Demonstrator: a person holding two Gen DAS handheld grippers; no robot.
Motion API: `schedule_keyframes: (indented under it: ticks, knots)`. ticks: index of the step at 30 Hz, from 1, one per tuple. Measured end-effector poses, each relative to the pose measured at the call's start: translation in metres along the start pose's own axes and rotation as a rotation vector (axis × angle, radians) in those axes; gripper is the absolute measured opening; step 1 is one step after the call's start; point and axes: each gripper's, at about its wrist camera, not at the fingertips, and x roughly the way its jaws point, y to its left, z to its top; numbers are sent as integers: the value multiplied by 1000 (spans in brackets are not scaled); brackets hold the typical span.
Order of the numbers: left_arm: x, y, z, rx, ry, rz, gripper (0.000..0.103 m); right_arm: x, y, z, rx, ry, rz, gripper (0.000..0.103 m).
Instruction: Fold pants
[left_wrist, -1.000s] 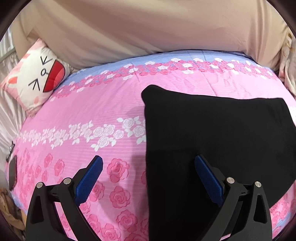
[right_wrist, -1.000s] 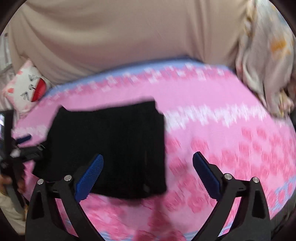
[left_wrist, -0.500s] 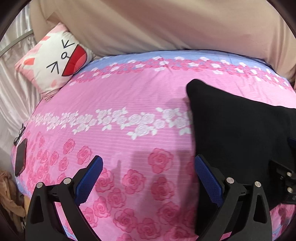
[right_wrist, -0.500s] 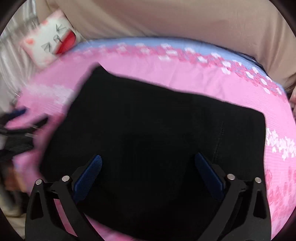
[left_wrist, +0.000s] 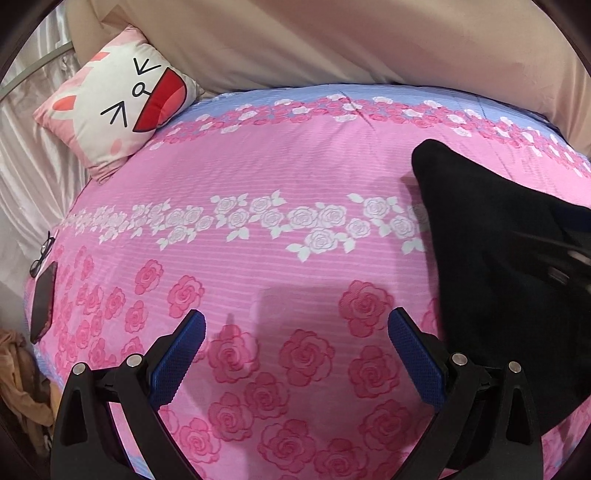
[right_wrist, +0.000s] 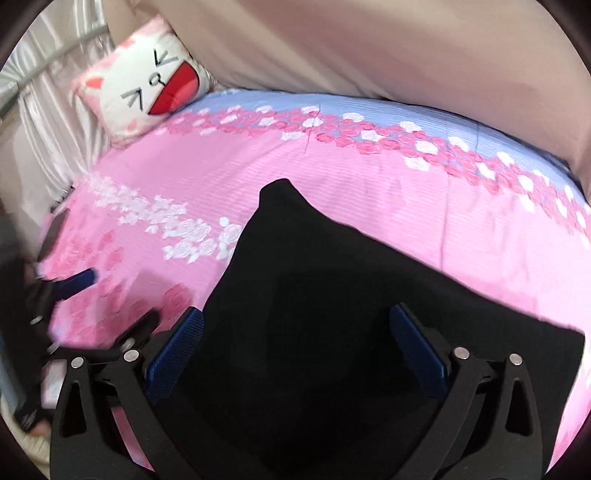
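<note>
The black pants (right_wrist: 369, 332) lie folded flat in a rough rectangle on the pink rose-print bedspread (left_wrist: 258, 177). In the left wrist view the pants (left_wrist: 498, 277) are at the right edge. My left gripper (left_wrist: 295, 343) is open and empty over bare bedspread, to the left of the pants. My right gripper (right_wrist: 295, 339) is open and empty, hovering over the near part of the pants. The left gripper also shows blurred at the left of the right wrist view (right_wrist: 74, 284).
A white and pink cartoon-face pillow (left_wrist: 118, 99) sits at the far left corner. Eyeglasses (left_wrist: 42, 254) and a dark phone-like object (left_wrist: 42, 302) lie at the bed's left edge. A beige curtain or wall (left_wrist: 332, 37) runs behind the bed.
Both grippers have swung left. The pants have slid to the right of the left wrist view, and the right gripper has come over them. Both stay open.
</note>
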Motion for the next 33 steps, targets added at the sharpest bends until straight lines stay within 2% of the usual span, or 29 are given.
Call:
schedule_keyframes:
  ticks: [3, 5, 8, 10, 12, 16, 20, 21, 23, 24, 25, 26, 29, 33]
  knots:
    - [3, 4, -2, -7, 10, 2, 98, 28, 8, 7, -38, 38, -59, 98]
    - [4, 6, -2, -13, 18, -3, 98, 32, 7, 11, -34, 34, -58, 98]
    - [2, 6, -2, -9, 17, -4, 98, 0, -3, 10, 20, -70, -46, 98]
    - [-3, 6, 0, -8, 7, -14, 98, -36, -16, 3, 58, -162, -69, 98]
    - [-9, 4, 2, -8, -6, -30, 98, -66, -38, -12, 110, -210, -104, 98]
    - [-25, -14, 7, 11, -42, -94, 98, -100, -85, -58, 227, -165, -168, 98]
    - [-36, -49, 7, 70, -57, -172, 98, -111, -99, -109, 267, -110, -99, 98]
    - [-35, -63, 6, 101, -50, -195, 98, -107, -103, -121, 273, -84, -111, 98]
    - [-31, -80, 4, 143, -37, -192, 98, -91, -121, -142, 296, -11, -235, 98]
    - [-27, -90, 2, 169, -41, -168, 98, -82, -140, -156, 359, -3, -174, 98]
    - [-25, -94, 0, 183, -48, -145, 98, -80, -162, -169, 496, -22, -25, 98]
    - [-26, -97, -2, 192, -61, -127, 98, -85, -170, -174, 543, -60, 16, 98]
    - [-33, -98, 1, 205, -79, -99, 98, -104, -173, -170, 527, -90, -39, 98]
    - [-36, -94, 7, 186, -68, -88, 98, -122, -167, -160, 455, -116, -213, 98]
